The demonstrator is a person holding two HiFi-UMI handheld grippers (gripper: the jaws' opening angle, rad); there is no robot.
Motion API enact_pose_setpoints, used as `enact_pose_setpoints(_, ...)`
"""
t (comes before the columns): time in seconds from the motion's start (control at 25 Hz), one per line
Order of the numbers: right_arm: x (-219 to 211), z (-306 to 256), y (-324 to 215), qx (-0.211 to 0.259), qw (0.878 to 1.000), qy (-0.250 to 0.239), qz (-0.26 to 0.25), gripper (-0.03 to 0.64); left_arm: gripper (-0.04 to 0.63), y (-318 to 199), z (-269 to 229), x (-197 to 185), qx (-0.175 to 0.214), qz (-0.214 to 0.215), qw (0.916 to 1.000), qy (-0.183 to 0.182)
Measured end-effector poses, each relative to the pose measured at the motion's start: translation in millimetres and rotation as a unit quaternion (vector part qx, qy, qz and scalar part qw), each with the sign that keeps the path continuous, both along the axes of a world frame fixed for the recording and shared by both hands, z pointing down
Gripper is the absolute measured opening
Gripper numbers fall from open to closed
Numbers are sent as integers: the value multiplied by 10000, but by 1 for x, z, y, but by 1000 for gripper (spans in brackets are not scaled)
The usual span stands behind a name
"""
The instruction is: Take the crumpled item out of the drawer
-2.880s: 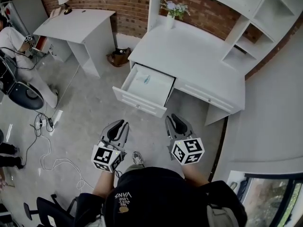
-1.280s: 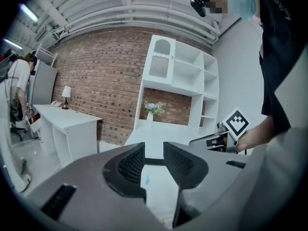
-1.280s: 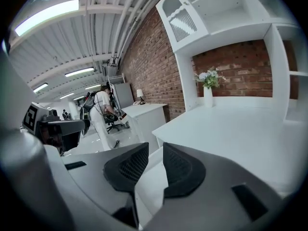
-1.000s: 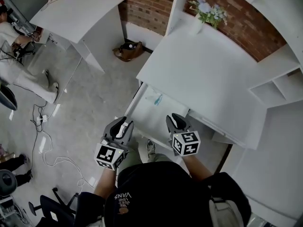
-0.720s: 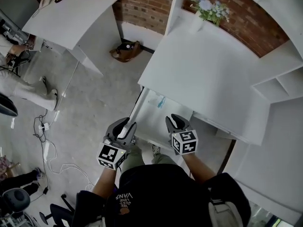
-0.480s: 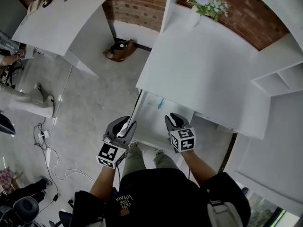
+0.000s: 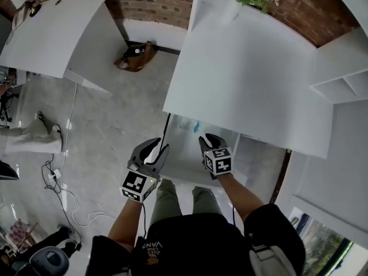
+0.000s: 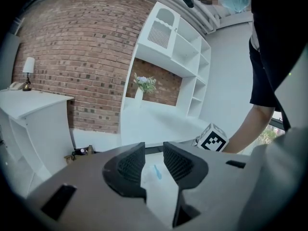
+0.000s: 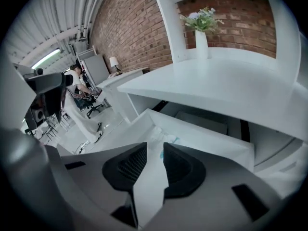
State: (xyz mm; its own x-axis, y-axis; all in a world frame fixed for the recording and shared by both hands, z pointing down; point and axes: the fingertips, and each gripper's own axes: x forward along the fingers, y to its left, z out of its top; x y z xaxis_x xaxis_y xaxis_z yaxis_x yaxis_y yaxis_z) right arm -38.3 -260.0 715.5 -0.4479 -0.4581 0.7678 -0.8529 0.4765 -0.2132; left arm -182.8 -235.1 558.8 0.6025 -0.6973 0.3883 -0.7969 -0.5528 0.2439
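The white drawer (image 7: 183, 154) stands pulled out under the desk top. A small crumpled white and teal item (image 7: 192, 126) lies at its back. In the right gripper view the item (image 9: 162, 138) lies just beyond the jaws. My right gripper (image 7: 208, 140) hangs over the drawer, pointing down at it. Its jaws (image 9: 155, 160) have just been opening, with nothing between them. My left gripper (image 7: 158, 149) is at the drawer's left edge, open and empty. Through the gap of the left gripper (image 8: 154, 160) I see the item's teal part (image 8: 157, 172).
The white desk top (image 7: 247, 68) overhangs the drawer's back, with a flower vase (image 7: 236, 4) on it and shelves (image 7: 345, 85) at the right. A second white table (image 7: 52, 33), a brown bag (image 7: 132, 56), floor cables (image 7: 63, 177) and a person (image 7: 29, 137) are at the left.
Both grippers have moved forward and down toward the open drawer. The right one has come over the drawer, the left one to its left edge. The desk now looks closer.
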Motion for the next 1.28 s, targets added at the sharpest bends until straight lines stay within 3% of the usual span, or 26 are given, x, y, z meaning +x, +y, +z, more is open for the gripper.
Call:
enact_pose_setpoints(0.44,-6,81,-6,-618,9969,157,455,101,98,-22,38,-9,-185,159,9997,-41)
enact_pose_setpoints(1.04,-6,124,-22,-1314,9735,-672,1745,109,98,-16,55,-6,-309,262,9992,-32)
enact_pose_setpoints(1.28,-7,132,-24,-1484,9688,-770,1827,66,98,-15,56,-4,-319,256,9992,-36)
